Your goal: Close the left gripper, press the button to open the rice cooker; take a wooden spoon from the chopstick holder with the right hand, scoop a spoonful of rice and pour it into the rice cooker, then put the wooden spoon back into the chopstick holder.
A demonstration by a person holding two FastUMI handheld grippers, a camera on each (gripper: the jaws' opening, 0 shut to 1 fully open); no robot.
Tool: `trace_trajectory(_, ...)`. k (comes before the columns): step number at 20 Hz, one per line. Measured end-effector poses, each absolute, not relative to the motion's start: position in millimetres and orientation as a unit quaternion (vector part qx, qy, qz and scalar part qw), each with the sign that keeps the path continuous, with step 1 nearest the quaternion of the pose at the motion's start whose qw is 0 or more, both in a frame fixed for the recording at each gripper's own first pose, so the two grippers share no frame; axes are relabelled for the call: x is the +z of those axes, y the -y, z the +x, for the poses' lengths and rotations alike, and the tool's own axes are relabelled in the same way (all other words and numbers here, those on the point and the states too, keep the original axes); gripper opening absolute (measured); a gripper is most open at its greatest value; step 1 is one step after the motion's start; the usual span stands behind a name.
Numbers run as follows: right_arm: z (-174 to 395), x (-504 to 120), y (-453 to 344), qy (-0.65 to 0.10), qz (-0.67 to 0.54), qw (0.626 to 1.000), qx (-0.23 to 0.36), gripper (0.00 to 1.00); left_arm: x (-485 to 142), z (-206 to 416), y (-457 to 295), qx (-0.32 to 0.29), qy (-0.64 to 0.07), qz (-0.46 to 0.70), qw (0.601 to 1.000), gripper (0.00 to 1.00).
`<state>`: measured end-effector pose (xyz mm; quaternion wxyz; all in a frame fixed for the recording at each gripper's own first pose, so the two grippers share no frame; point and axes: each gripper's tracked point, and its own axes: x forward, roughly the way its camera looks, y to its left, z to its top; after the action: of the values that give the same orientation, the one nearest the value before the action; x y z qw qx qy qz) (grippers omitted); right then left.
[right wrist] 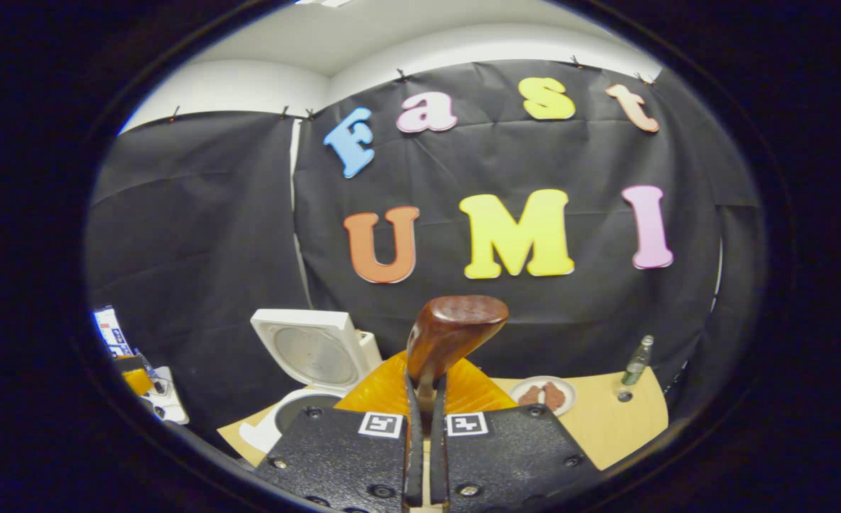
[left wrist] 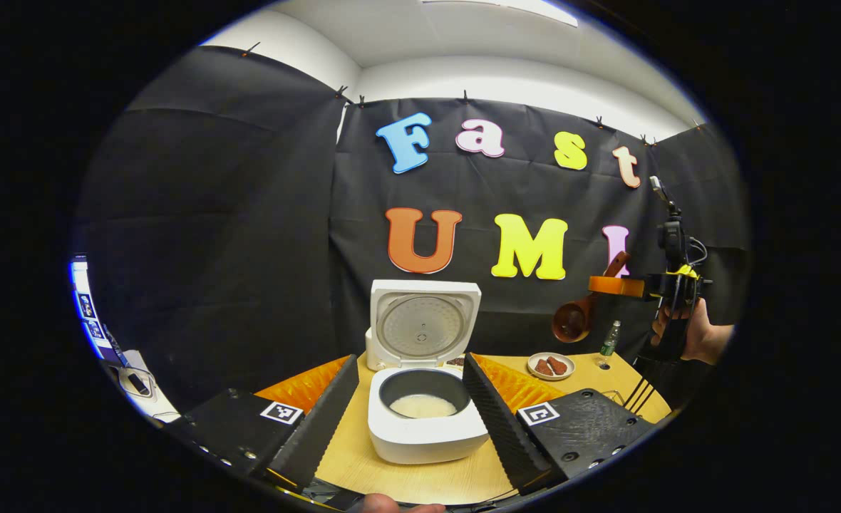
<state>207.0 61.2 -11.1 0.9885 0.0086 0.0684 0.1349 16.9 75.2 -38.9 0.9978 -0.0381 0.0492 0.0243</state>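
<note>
— So, where does the rice cooker [left wrist: 427, 417] stand?

— On the wooden surface [left wrist: 420, 477], directly ahead of the left claw [left wrist: 410, 406], framed between its two fingers. Lid [left wrist: 424, 324] up, standing upright behind the pot. A pale layer of rice [left wrist: 424, 406] lies at the bottom of the dark inner pot.

— State of the left claw?

— Spread wide, gripping nothing. Its fingers [left wrist: 324, 417] sit either side of the cooker without touching it.

— And the right claw?

— In the left gripper view the right claw [left wrist: 616, 286] hangs in the air, up and to the right of the cooker, well above the surface, with a hand [left wrist: 702, 335] on its grip. It is clamped on the wooden spoon [left wrist: 581, 313]; the bowl end hangs below the claw and faces the cooker, the handle end pokes up above it. In the right gripper view the right claw [right wrist: 426, 399] has its fingers nearly together, pressed on the wooden spoon [right wrist: 449, 335], whose rounded end rises just past the tips.

— Anything else near the cooker?

— A small plate [left wrist: 550, 365] with brown pieces to the right of it and farther back, and beyond that a green bottle [left wrist: 610, 338] at the surface's far edge. From the right gripper view the rice cooker [right wrist: 306, 370] lies lower left of the spoon, the plate [right wrist: 543, 393] and bottle [right wrist: 636, 361] to its right.
</note>
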Motion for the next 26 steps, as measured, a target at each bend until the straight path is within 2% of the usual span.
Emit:
trace_trajectory(5, 190.8, -38.0, 47.7, -0.096, 0.031, 0.994, 0.037, 0.09, -36.7, 43.6, -47.7, -0.010, -0.045, -0.036, 0.998, 0.94)
trace_trajectory(11, 170.0, -97.7, 126.1, -0.150, 0.039, 0.987, -0.029, 0.09, -16.9, 68.0, -33.1, -0.004, -0.021, -0.035, 0.999, 0.94)
trace_trajectory(26, 186.4, -255.2, 167.0, -0.252, 0.097, 0.961, -0.057, 0.10, 7.9, 86.4, -2.4, -0.001, -0.054, -0.014, 0.998, 0.94)
